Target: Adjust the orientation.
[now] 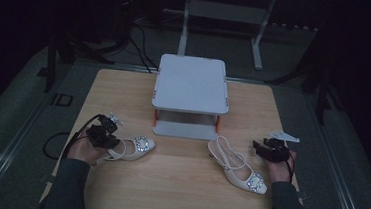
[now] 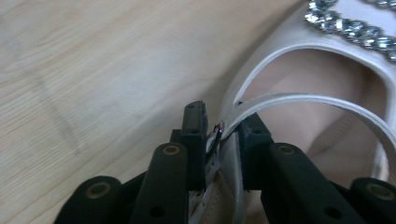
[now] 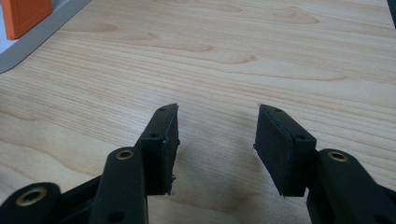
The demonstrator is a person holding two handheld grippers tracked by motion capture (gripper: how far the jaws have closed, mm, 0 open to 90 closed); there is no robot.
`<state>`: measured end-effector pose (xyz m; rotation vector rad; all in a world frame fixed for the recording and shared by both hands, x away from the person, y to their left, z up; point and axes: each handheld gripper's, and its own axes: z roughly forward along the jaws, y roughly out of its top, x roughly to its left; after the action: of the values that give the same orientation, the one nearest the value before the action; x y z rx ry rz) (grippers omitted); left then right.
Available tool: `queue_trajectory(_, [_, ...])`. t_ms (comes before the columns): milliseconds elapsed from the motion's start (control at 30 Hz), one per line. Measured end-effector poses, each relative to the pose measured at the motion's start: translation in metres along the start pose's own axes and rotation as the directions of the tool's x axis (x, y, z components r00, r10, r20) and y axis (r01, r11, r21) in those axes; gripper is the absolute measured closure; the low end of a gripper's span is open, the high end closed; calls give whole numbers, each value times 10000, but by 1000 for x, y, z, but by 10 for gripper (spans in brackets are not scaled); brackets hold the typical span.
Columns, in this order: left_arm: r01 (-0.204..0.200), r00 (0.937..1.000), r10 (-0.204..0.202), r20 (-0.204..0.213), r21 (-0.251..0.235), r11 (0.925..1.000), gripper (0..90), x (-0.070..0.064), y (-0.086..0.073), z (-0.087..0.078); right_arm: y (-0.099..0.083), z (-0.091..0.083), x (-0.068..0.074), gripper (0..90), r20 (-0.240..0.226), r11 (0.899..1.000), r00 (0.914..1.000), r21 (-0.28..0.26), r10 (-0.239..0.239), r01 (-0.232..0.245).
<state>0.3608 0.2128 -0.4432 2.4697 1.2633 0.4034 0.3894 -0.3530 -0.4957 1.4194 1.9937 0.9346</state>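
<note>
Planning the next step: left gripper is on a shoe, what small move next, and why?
Probably lift the left shoe slightly off the table. The left gripper is shut on its side edge by the strap, while the right gripper is open over bare wood, beside the other shoe.

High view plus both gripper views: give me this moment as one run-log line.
left gripper: shut on left shoe side edge | right gripper: open, empty, over table | right shoe: untouched | shelf: bare
</note>
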Motion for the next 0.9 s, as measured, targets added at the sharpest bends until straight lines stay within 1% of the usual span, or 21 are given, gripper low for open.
queue_trajectory(33, [391,9992,-392,-50,-206,9990,778,3,0,-1,0,0,0,491,0,10000,10000,0,0,0])
queue_trajectory(67, [766,9970,-771,-99,-385,9963,794,6,2,-2,0,1,1,493,-7,10000,10000,15,-13,13])
queue_trajectory(100, [1172,9930,-1177,-73,-535,9917,794,10,3,-4,0,1,1,493,-7,10000,10000,28,-44,44])
queue_trajectory(167, [1695,9854,-1701,-6,-780,9824,794,15,8,-6,0,1,2,493,-5,10000,10000,39,-74,74])
queue_trajectory(233, [2181,9758,-2188,23,-899,9718,794,21,14,-5,0,2,2,493,-13,10000,10000,41,-88,88])
queue_trajectory(267, [2612,9651,-2617,75,-925,9608,795,25,19,-1,0,2,3,493,-13,9999,10000,50,-92,93])
queue_trajectory(333, [3183,9480,-3174,251,-939,9433,795,33,25,3,0,2,2,493,-8,10000,10000,50,-86,86])
queue_trajectory(367, [3595,9331,-3568,455,-924,9285,794,38,27,5,0,2,2,493,3,10000,10000,53,-79,79])
queue_trajectory(433, [4487,8925,-4419,907,-766,8904,793,51,30,10,0,2,1,494,5,10000,10000,28,-45,45])
queue_trajectory(467, [4808,8744,-4733,1068,-610,8747,792,57,31,13,0,2,1,494,-4,10000,10000,27,-33,33])
queue_trajectory(500, [4991,8642,-4934,989,-433,8655,792,62,32,15,0,2,1,494,-9,10000,10000,34,-33,33])
queue_trajectory(533, [5084,8592,-5047,841,-287,8606,793,65,32,17,0,2,1,494,-7,10000,10000,32,-49,49])
queue_trajectory(567, [5145,8558,-5119,749,-193,8573,792,68,32,19,0,2,1,494,-15,10000,10000,24,-50,50])
queue_trajectory(600, [5166,8542,-5139,787,-169,8561,787,71,31,20,0,2,1,494,-22,10000,10000,15,-44,44])
queue_trajectory(633, [5184,8524,-5155,875,-128,8550,776,74,30,20,0,2,1,493,-29,10000,10000,17,-38,38])
queue_trajectory(667, [5233,8471,-5181,1182,-155,8520,764,77,27,19,0,2,0,493,-21,10000,10000,31,-37,37])
queue_trajectory(700, [5216,8473,-5159,1260,-145,8531,747,78,26,18,0,2,0,493,-13,10000,10000,37,-44,44])
queue_trajectory(767, [5117,8548,-5049,1199,-319,8586,693,79,24,15,0,2,0,493,-9,10000,10000,42,-40,40])
queue_trajectory(800, [5082,8576,-5005,1185,-448,8601,672,80,24,12,0,2,1,493,-14,10000,10000,53,-44,44])
queue_trajectory(833, [4945,8661,-4865,1151,-551,8674,661,80,24,8,0,2,1,493,-10,10000,10000,49,-54,55])
queue_trajectory(900, [4517,8913,-4467,771,-665,8897,626,79,26,0,0,2,2,493,-17,9999,10000,65,-96,96])
